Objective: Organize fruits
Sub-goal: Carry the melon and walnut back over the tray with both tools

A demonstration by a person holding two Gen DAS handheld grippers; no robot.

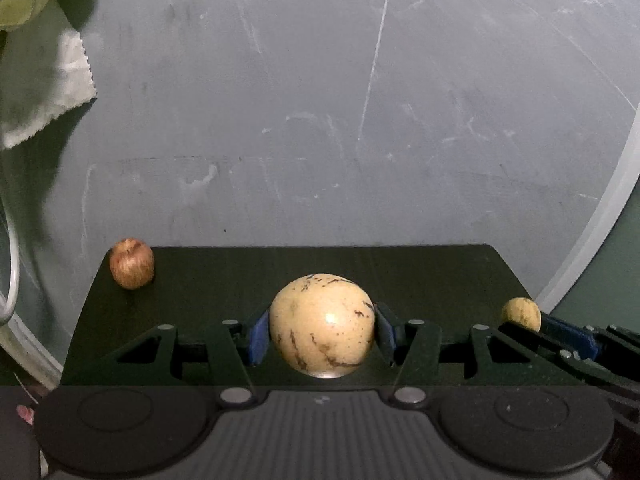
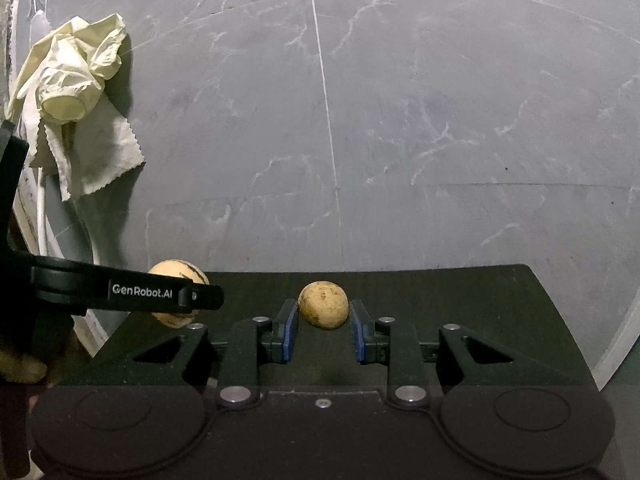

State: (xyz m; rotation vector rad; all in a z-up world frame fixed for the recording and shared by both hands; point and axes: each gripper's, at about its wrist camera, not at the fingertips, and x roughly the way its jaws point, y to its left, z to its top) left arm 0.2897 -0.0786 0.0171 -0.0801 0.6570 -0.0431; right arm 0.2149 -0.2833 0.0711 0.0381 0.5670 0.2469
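My left gripper [image 1: 322, 332] is shut on a large pale yellow fruit [image 1: 322, 326] with brown streaks, its blue pads pressing both sides. A small red apple [image 1: 132, 263] rests at the far left corner of the black board [image 1: 280, 264]. My right gripper [image 2: 324, 320] is shut on a small yellow-brown fruit [image 2: 324, 305], held just above the black board [image 2: 460, 292]. In the right wrist view the left gripper's arm crosses in front of the large fruit [image 2: 178, 274]. In the left wrist view the small fruit [image 1: 521, 313] shows at the right, with a right gripper finger [image 1: 568, 336] beside it.
Grey veined floor tiles [image 2: 400, 120] lie beyond the board. A crumpled yellow glove [image 2: 76, 76] and a white cloth [image 2: 104, 152] hang at the left. A pale curved rim [image 1: 592, 220] runs along the right side.
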